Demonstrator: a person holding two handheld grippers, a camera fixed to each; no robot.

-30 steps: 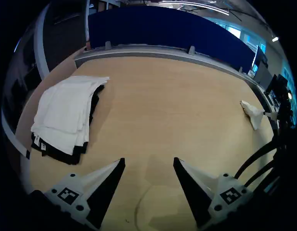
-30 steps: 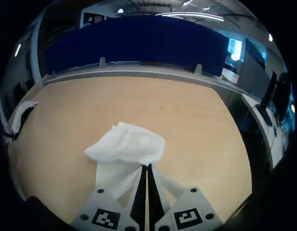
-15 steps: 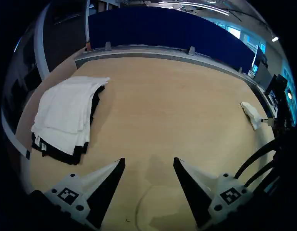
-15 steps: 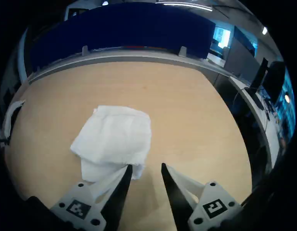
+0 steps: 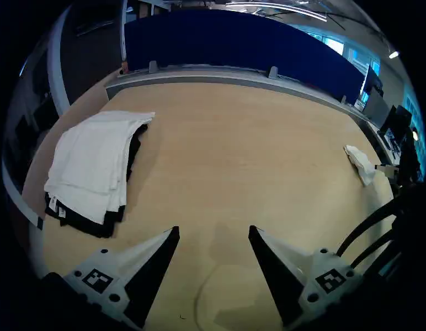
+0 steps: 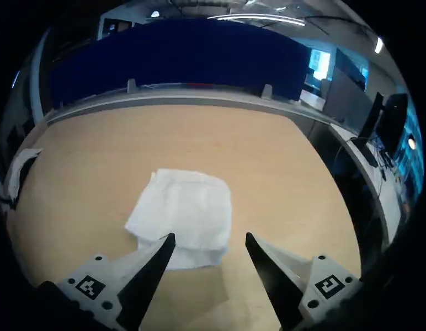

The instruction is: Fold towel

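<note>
Towel point(image 6: 182, 212) lies released — right gripper point(image 6: 209, 235) spread wider than before.

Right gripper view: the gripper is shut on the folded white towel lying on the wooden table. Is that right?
Not quite. The right gripper is open, not shut on anything: its jaws stand spread apart. The folded white towel does lie on the wooden table, just ahead of the fingertips. The right gripper view shows this.
</note>
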